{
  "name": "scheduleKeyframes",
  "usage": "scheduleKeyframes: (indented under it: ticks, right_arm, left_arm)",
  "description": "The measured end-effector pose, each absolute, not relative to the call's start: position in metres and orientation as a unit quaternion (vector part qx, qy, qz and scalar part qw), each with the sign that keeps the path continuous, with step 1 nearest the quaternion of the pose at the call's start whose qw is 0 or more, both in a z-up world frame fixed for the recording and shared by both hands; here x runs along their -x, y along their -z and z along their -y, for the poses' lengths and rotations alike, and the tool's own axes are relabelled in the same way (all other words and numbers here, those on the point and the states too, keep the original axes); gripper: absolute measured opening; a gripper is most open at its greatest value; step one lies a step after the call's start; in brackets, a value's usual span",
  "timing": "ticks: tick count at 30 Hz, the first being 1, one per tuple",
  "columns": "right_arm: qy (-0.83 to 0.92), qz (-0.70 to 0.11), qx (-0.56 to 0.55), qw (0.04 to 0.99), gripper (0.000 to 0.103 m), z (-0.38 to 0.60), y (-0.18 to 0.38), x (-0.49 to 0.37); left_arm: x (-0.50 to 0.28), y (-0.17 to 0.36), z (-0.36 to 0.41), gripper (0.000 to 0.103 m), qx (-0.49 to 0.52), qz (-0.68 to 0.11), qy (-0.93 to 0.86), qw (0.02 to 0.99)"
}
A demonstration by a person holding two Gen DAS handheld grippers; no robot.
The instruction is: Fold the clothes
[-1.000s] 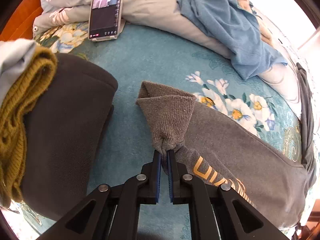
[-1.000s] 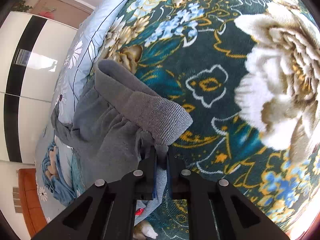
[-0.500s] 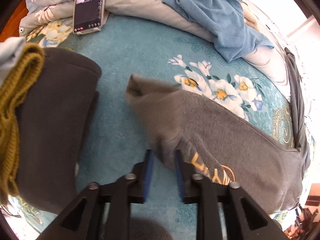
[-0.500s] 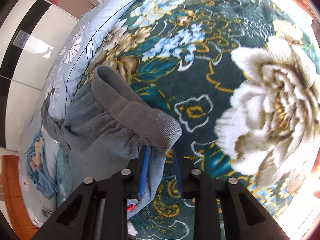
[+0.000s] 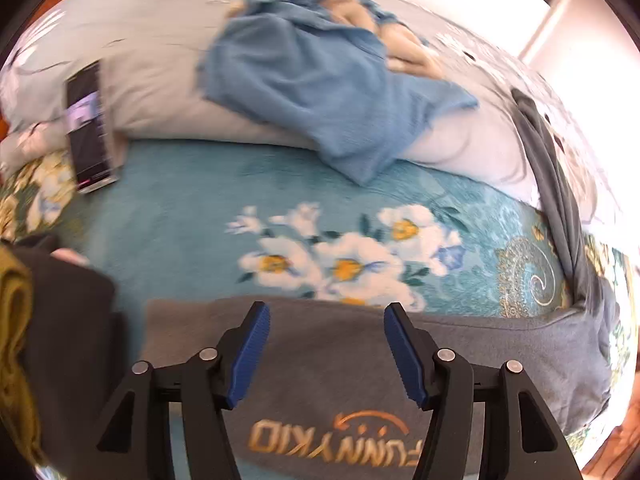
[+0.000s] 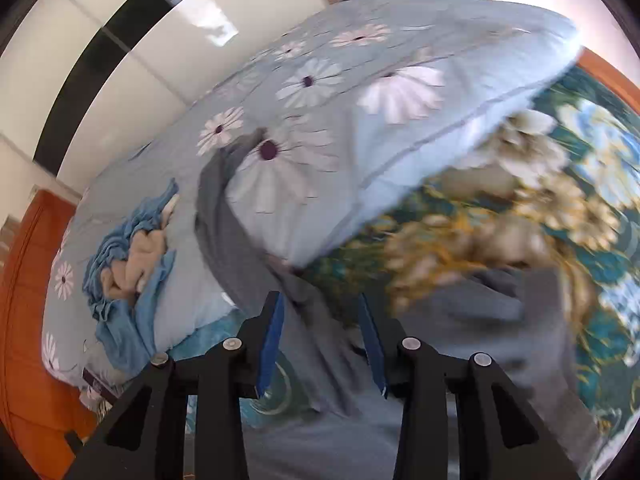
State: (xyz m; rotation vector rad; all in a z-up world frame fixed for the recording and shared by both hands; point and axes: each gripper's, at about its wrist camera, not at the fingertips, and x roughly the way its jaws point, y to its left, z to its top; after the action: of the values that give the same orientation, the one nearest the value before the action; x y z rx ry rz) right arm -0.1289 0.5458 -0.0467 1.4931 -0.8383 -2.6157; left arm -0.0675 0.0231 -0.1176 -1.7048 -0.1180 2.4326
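A grey sweatshirt [image 5: 480, 364] with orange "FUNNYKID" lettering lies flat on the teal floral bedspread [image 5: 192, 216], its folded edge running across the left wrist view. My left gripper [image 5: 326, 316] is open and empty just above that edge. In the right wrist view the grey sweatshirt [image 6: 500, 340] lies below my right gripper [image 6: 320, 304], which is open and empty. One grey sleeve [image 6: 224, 232] trails up onto the pale blue duvet [image 6: 360, 92]. The same sleeve [image 5: 548, 184] shows at the right of the left wrist view.
A stack of folded clothes, dark grey [image 5: 68, 344] with mustard knit [image 5: 12, 320], sits at the left. A phone [image 5: 88, 128] leans on the duvet. A crumpled blue garment [image 5: 320, 80] lies on the duvet behind. An orange headboard [image 6: 24, 300] is at far left.
Both grippers have opened and let go of the sweatshirt's cuffs. The sleeves now lie flat on the garment, and both grippers have lifted and tilted upward.
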Motion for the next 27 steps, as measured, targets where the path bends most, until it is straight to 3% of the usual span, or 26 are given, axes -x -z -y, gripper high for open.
scheduleKeyframes:
  ticks: [7, 15, 16, 17, 22, 27]
  right_arm:
    - [0.831, 0.226, -0.505, 0.058, 0.04, -0.464, 0.08, 0.271]
    - [0.824, 0.238, -0.514, 0.027, 0.039, -0.431, 0.111, 0.35]
    - [0.823, 0.244, -0.512, 0.022, 0.03, -0.429, 0.112, 0.354]
    - [0.825, 0.249, -0.508, 0.02, 0.008, -0.428, 0.11, 0.355]
    - [0.85, 0.224, -0.472, 0.063, 0.004, -0.405, 0.074, 0.346]
    - [0.864, 0.129, -0.435, 0.22, 0.003, -0.334, 0.022, 0.278]
  left_arm:
    - [0.073, 0.144, -0.058, 0.064, 0.582, -0.007, -0.803, 0.126]
    - [0.085, 0.152, -0.04, 0.064, 0.586, 0.023, -0.801, 0.117]
    - [0.087, 0.152, -0.037, 0.064, 0.586, 0.025, -0.802, 0.115]
    - [0.088, 0.152, -0.033, 0.064, 0.586, 0.028, -0.802, 0.112]
    - [0.1, 0.149, -0.012, 0.064, 0.581, 0.051, -0.806, 0.099]
    - [0.108, 0.138, 0.009, 0.064, 0.569, 0.08, -0.813, 0.088]
